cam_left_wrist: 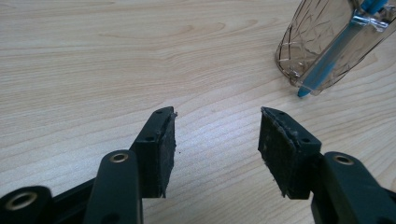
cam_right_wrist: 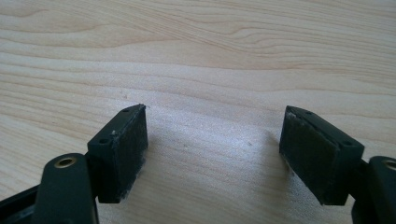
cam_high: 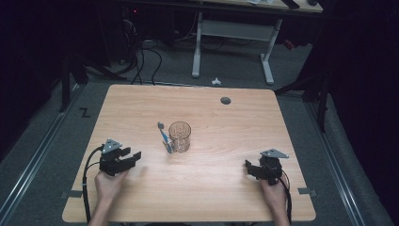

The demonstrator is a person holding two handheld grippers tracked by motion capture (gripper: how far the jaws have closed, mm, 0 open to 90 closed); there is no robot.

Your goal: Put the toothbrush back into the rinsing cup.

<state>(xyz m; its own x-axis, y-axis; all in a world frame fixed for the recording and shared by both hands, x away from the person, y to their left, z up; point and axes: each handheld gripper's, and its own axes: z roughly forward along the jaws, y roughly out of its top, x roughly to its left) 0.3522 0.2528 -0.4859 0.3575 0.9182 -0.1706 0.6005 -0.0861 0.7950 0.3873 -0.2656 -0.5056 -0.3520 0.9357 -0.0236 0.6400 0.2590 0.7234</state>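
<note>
Standing: glass tumbler [cam_high: 179, 136], blue toothbrush [cam_high: 165, 137] leaning against it, on surface [cam_high: 226, 193].
Tongs: left tongs [cam_high: 132, 156] and right tongs [cam_high: 250, 168] both apart, empty.
Cut off: tumbler top in left gripper view.

The light wooden surface [cam_high: 211, 197] has a small round grey hole cover [cam_high: 225, 100] near its far edge. Beyond it, on the grey floor [cam_high: 235, 70], lies a small white object [cam_high: 216, 81]. A white-legged desk [cam_high: 268, 56] stands farther back, with black cables [cam_high: 146, 59] trailing on the floor to its left. A metal rail [cam_high: 33, 160] runs along the floor beside the surface's left side.
</note>
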